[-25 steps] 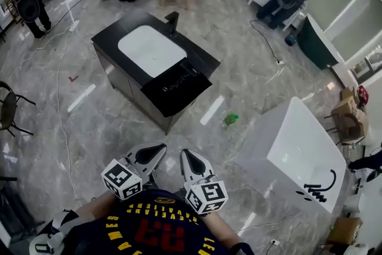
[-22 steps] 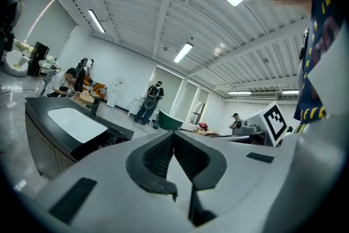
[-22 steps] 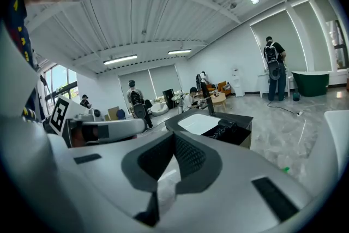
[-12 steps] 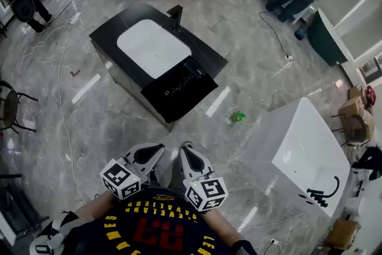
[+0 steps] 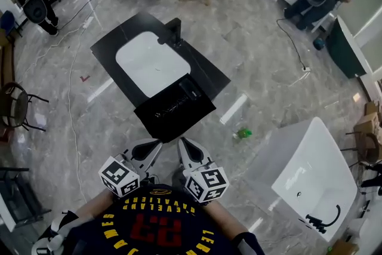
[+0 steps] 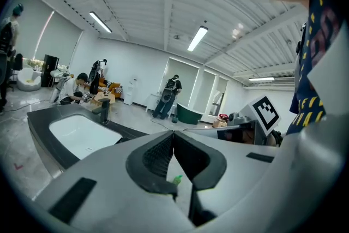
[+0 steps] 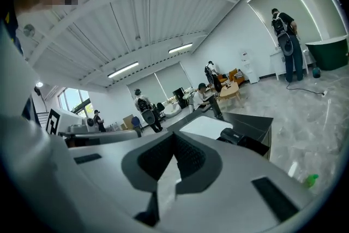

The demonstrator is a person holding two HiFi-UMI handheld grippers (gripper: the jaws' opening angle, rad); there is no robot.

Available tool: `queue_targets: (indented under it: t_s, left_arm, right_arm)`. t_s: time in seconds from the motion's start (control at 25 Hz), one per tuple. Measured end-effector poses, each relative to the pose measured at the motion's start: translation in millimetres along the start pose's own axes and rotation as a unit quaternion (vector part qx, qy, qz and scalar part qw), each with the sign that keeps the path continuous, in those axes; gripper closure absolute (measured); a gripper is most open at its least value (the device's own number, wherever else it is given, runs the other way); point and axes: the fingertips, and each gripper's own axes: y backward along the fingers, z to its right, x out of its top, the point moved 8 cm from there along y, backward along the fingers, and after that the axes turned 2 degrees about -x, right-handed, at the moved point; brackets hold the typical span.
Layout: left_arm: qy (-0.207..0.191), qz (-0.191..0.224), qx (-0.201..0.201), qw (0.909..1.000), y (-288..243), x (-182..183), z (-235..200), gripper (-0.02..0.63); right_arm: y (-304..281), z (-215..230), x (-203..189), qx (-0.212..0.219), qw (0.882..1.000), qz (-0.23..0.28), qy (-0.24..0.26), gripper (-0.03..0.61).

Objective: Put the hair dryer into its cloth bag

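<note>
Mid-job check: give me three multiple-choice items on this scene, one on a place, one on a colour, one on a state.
1. Where does the bag lie?
A on the floor
B on the counter's near end
C on a chair

2. The basin is:
A white
B green
C black

3. The left gripper and right gripper are:
A both open
B both shut, empty
C shut on the bag

Answers:
1. B, the bag drapes over the counter's near edge.
2. A, a white bowl sits in the black top.
3. B, in each gripper view the jaws meet with nothing between.
</note>
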Motion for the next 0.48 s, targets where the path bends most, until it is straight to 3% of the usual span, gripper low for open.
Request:
queue_targets:
  t_s: [0.24, 0.48]
  left_arm:
    - [0.0, -0.013, 0.039, 0.9992, -44.8, 19.1, -6.7, 0.611]
    - [0.018, -0.023, 0.075, 0.9968, -62.9, 10.7, -26.1, 0.611]
  right_arm:
    - [-16.6, 49.1, 34.7, 0.024, 1.0, -0.004, -0.009, 0.571]
    - [-31.8, 82.0, 27.9, 0.026, 0.999, -0.026, -0.03, 0.571]
